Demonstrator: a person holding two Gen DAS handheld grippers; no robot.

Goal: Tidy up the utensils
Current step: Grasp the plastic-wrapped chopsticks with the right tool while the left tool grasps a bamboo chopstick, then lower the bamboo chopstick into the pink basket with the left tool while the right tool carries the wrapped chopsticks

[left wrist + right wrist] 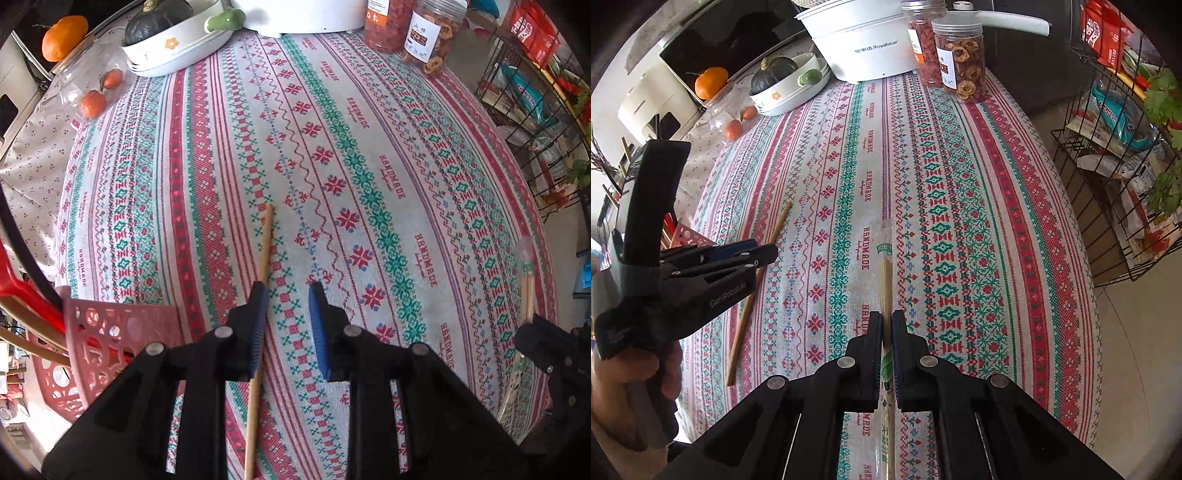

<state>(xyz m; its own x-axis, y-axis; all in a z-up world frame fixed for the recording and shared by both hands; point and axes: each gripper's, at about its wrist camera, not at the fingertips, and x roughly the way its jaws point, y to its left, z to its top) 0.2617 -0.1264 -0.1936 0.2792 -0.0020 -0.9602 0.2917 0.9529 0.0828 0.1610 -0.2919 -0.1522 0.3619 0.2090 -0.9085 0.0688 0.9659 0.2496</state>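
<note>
A bare wooden chopstick (263,258) lies on the patterned tablecloth (369,155). My left gripper (288,291) is open just above it; the stick runs under the left finger (255,325). The same stick shows in the right wrist view (757,291), beneath the left gripper (746,254). My right gripper (885,321) is shut on wrapped chopsticks (885,273) in a clear plastic sleeve, held over the cloth. These wrapped chopsticks also show at the right edge of the left wrist view (526,280).
A pink perforated basket (107,339) sits at the table's left edge. At the back stand a white dish with a squash (173,40), a glass jar with small oranges (92,85), a white pot (864,44) and two snack jars (960,59). A wire rack (1115,177) stands right.
</note>
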